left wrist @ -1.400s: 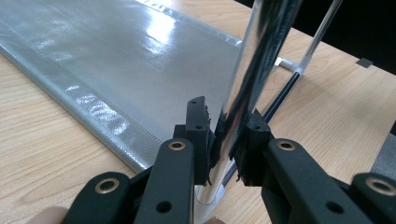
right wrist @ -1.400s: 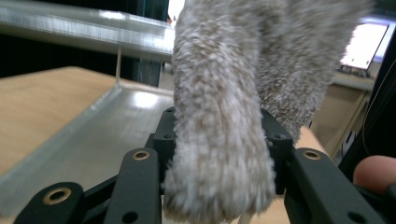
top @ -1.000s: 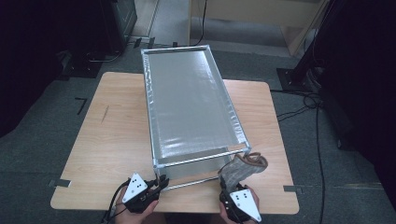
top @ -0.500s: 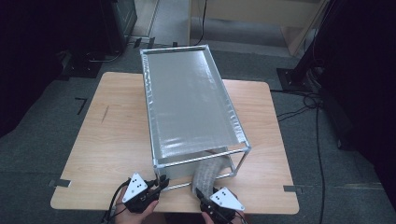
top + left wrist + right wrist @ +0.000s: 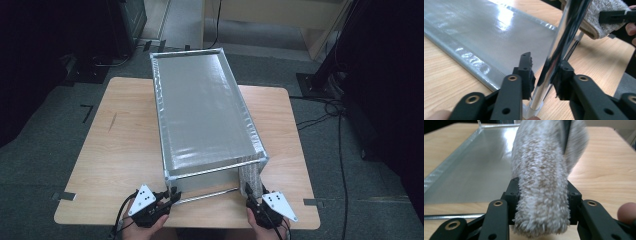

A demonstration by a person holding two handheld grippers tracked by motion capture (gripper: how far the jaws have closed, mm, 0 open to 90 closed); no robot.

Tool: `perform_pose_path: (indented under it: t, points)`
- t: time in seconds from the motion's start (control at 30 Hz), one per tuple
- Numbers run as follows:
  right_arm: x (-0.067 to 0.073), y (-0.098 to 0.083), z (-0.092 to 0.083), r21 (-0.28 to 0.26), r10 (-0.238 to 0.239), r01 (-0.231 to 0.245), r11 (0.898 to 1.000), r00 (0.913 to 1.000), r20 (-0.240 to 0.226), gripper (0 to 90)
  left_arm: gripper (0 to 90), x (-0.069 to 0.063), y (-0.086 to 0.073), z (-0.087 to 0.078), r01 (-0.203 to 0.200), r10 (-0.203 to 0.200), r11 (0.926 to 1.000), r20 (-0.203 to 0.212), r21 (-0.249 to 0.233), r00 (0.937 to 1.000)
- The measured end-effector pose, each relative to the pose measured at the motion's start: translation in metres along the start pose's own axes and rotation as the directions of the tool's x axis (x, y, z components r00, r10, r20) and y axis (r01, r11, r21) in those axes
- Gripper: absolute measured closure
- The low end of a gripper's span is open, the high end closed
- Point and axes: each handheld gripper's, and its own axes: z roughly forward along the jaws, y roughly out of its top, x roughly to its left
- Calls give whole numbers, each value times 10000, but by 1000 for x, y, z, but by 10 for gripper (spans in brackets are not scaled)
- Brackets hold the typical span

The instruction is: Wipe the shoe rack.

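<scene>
Cloth [image 5: 541, 182]: fuzzy grey-beige, folded thick between right gripper [image 5: 541, 202] jaws.

High view overhead; gripper views close, sharing rack [image 5: 207, 120].

A fuzzy grey-beige sock [image 5: 541, 182] hangs limp at the rack's [image 5: 210, 125] front right corner post, pinched at its thick folded end. The silver, mesh-topped rack stands lengthwise on the table [image 5: 120, 150].
</scene>
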Motion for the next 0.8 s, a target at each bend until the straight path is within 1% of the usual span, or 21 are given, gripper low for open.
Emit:
perform_pose_path:
  t: [0.07,0.1,0.17,0.23,0.3,0.33,0.37,0.4,0.47,0.53,0.57,0.63,0.67,0.7,0.73,0.77,0.8]
  points:
    - [1,-2,1,123,-136,135,9998,9999,57,589,685,0,3,-3,26,-23,9995,96,-326,10000]
    - [2,-3,2,221,-182,181,9996,9998,57,589,674,-1,6,-6,71,-58,9982,208,-604,9998]
    - [5,-8,9,597,-263,258,9979,9996,68,590,645,-2,11,-12,22,8,9952,303,-977,9995]
    - [6,-15,16,1003,-294,291,9945,9996,14,590,649,-4,17,-18,-79,123,9914,333,-1306,9994]
    - [8,-19,22,1360,-167,185,9905,9998,-142,590,726,-5,21,-22,-225,278,9895,348,-1428,9990]
    - [11,-20,24,1447,-189,223,9892,9995,-253,590,752,-6,21,-22,-275,329,9899,371,-1388,9988]
    - [14,-20,25,1466,-248,293,9888,9992,-326,590,773,-7,22,-22,-395,437,9905,289,-1320,9986]
    - [19,-21,26,1498,-410,468,9876,9983,-418,590,782,-7,22,-22,-457,492,9903,239,-1309,9985]
    - [28,-22,28,1566,-528,631,9856,9962,-694,590,786,-8,22,-21,-411,446,9907,247,-1294,9987]
    - [44,-24,31,1641,-726,924,9821,9898,-1228,592,787,-9,22,-20,-346,386,9911,283,-1287,9989]
    - [52,-25,31,1691,-744,1014,9804,9845,-1590,593,786,-10,23,-19,-342,388,9915,337,-1253,9987]
    - [67,-26,31,1703,-814,1227,9777,9694,-2314,594,786,-13,22,-17,-324,388,9918,498,-1235,9980]
    - [80,-27,31,1726,-949,1477,9739,9549,-2813,594,785,-15,22,-15,-319,392,9919,578,-1228,9976]
    - [93,-28,30,1730,-1125,1773,9688,9371,-3304,593,785,-17,22,-14,-364,443,9922,650,-1189,9969]
    - [100,-29,29,1642,-1326,2032,9653,9227,-3621,593,785,-19,22,-13,-423,504,9922,668,-1173,9965]
    - [110,-30,28,1597,-1508,2310,9597,9037,-4007,593,786,-20,22,-13,-451,532,9920,669,-1182,9963]
    - [117,-31,26,1542,-1646,2519,9554,8878,-4298,593,787,-21,22,-13,-524,597,9920,612,-1151,9963]
